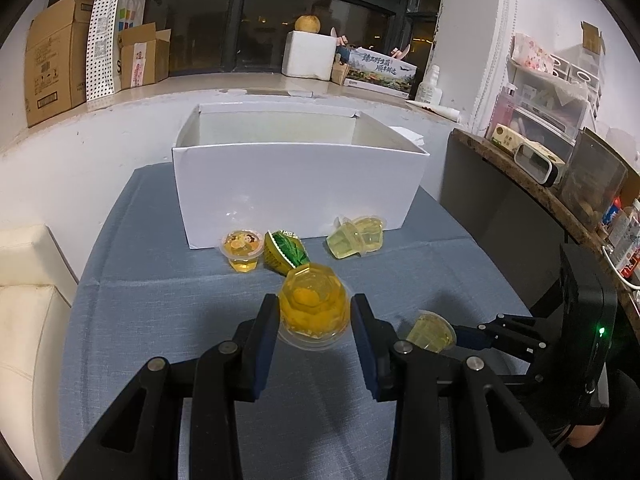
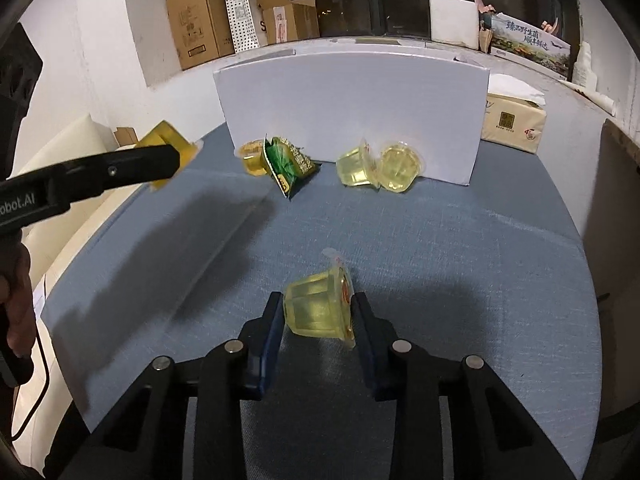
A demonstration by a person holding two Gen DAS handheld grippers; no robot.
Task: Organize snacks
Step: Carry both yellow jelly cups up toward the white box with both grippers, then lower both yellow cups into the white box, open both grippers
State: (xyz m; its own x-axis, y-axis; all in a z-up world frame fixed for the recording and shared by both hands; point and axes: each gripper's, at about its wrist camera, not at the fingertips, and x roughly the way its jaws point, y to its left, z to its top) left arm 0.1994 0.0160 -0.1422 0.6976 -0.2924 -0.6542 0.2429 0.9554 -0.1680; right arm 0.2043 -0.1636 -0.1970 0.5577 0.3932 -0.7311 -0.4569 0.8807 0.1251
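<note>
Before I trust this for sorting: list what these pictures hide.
- Floor of the white cardboard box: its front wall blocks it in both wrist views.
- Small orange-lidded jelly cup: half behind the green foil packet, right wrist view.
- Green packet's print: too small in both views.

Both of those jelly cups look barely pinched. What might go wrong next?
The orange jelly cup is held upside down in the left hand-held gripper above the table; it may slip. The pale jelly cup lies tilted in the right hand-held gripper and could twist out. The white box has tall walls to clear.
</note>
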